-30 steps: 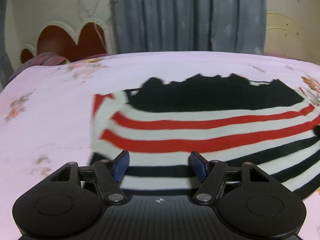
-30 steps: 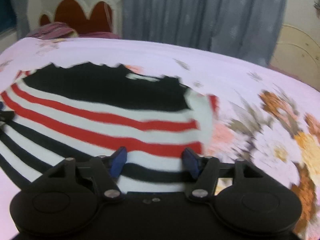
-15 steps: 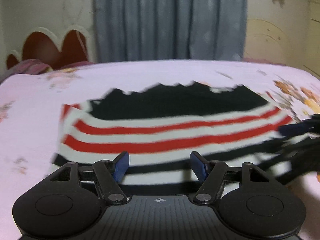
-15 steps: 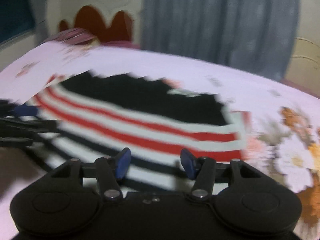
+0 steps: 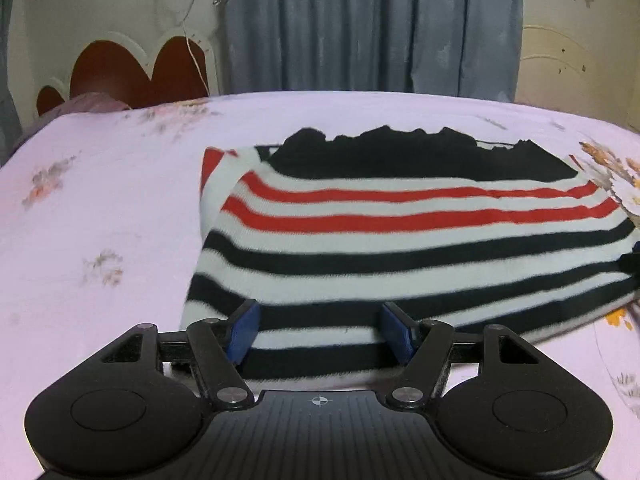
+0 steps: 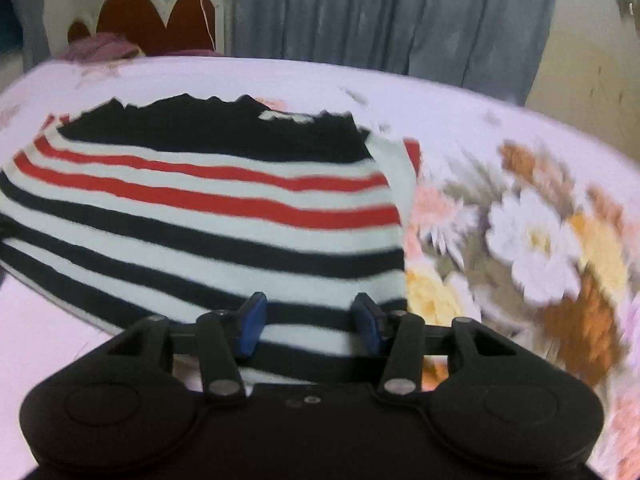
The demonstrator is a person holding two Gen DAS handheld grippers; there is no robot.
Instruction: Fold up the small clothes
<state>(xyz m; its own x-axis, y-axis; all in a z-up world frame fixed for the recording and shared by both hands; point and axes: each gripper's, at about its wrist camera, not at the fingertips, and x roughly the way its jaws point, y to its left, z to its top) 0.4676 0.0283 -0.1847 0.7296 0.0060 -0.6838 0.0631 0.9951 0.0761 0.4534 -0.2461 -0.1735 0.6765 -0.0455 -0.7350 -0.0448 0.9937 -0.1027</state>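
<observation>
While slightly blurred, striped knit sweater (image 5: 400, 240) lies folded on floral bedsheet (image 5: 100, 200).

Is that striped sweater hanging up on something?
No, the striped sweater lies spread flat on the floral bedsheet, its black part toward the curtain.

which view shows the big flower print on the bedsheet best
The right wrist view: the flower print fills its right side beside the striped sweater, white and orange blooms clear though slightly blurred. The left wrist view catches only a cut-off sliver of it at the right edge.
</observation>
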